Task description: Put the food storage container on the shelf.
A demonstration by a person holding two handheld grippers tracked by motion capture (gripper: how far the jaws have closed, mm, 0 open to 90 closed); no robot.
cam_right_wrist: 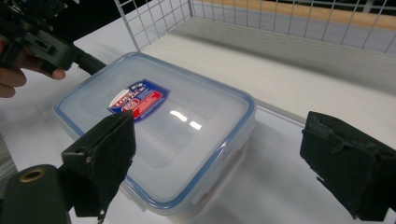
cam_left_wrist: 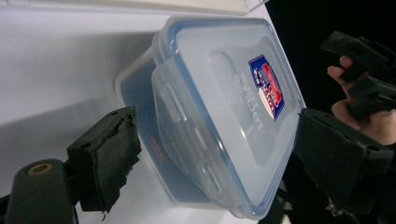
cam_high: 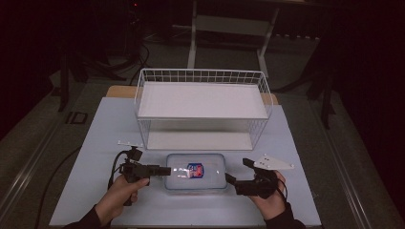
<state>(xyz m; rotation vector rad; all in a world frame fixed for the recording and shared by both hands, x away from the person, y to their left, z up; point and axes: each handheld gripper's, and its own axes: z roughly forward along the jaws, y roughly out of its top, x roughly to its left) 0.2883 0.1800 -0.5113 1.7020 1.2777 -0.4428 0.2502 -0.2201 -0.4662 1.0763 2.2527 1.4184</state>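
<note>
A clear plastic container (cam_high: 196, 177) with a blue-rimmed snap lid and a red and blue label (cam_high: 195, 170) lies flat on the white table top, near the front. My left gripper (cam_high: 167, 170) is at its left end, turned on its side. In the left gripper view the container (cam_left_wrist: 224, 93) lies between the jaws of that gripper (cam_left_wrist: 217, 126), whose pads stand close to it without visibly pressing. My right gripper (cam_high: 237, 170) is at the right end, open. In the right gripper view one pad (cam_right_wrist: 107, 154) hangs over the lid (cam_right_wrist: 187, 121) and the other beside it.
A white wire basket rack (cam_high: 200, 102) with an upper shelf stands just behind the container, its lower level open towards me. The white table top (cam_high: 95, 143) has free room left and right. Dark floor and furniture legs surround the table.
</note>
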